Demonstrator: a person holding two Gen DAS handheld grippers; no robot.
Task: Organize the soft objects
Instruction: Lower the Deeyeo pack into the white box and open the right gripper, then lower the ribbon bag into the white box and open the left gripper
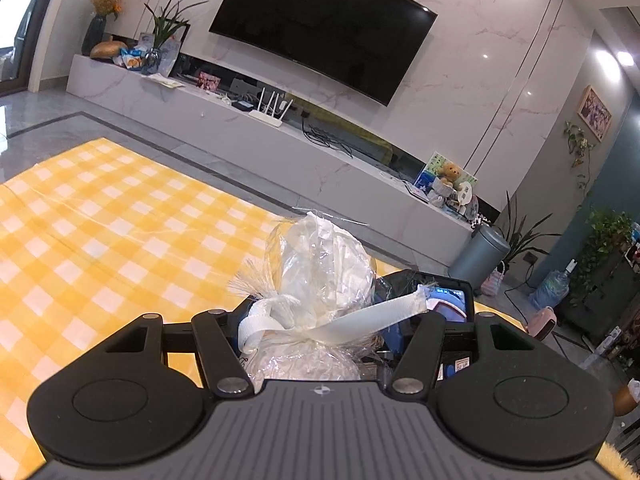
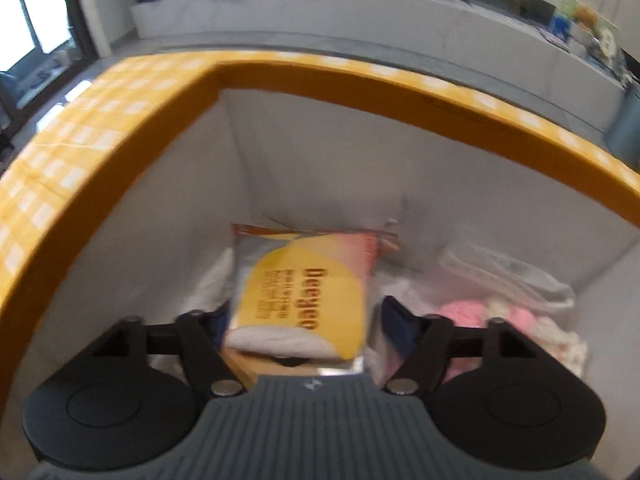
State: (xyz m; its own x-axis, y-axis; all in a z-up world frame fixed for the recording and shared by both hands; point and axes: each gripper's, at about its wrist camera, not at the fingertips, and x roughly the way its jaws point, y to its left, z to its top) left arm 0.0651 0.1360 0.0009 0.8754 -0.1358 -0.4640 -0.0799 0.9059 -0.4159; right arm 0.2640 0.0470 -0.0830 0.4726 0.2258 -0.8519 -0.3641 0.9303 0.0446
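Tissue pack (image 2: 304,300) drops into box (image 2: 360,92), right hand-held gripper (image 2: 298,320) released; left hand-held gripper (image 1: 320,320) clenches wrapped bundle (image 1: 320,264), next in.

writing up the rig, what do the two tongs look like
Both match. The left tongs and right tongs have a grey ribbed body with a small round emblem, two black round discs at the sides, and black linkage bars with silver pivot pins. Blue pads show on the fingers. No cables or sleeves visible.

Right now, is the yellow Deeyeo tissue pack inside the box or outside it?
Inside: the yellow Deeyeo tissue pack lies low between the orange-rimmed box's white walls.
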